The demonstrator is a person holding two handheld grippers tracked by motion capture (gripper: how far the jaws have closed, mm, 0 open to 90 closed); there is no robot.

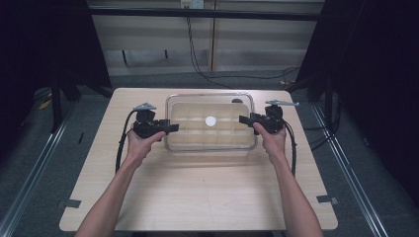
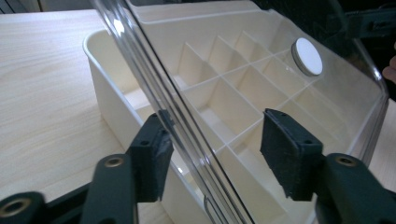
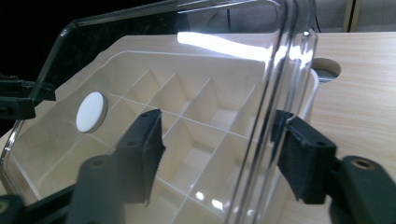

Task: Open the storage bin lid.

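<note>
Grippers, left (image 1: 170,127) and right (image 1: 243,119), are standing half open, straddling the short edges of the clear lid (image 1: 211,101) over the cream divided box (image 1: 183,140) at frame centre, neither pad visibly pressing: stiff, light, slippery; grip the rims.

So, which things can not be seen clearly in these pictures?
- High view: whether the left gripper and right gripper press the clear lid; too small.
- Left gripper view: one pad meets the lid rim, the other stands apart.
- Right gripper view: the table hole, half hidden by the lid edge.
- Compartment box: floors blurred by glare.
</note>
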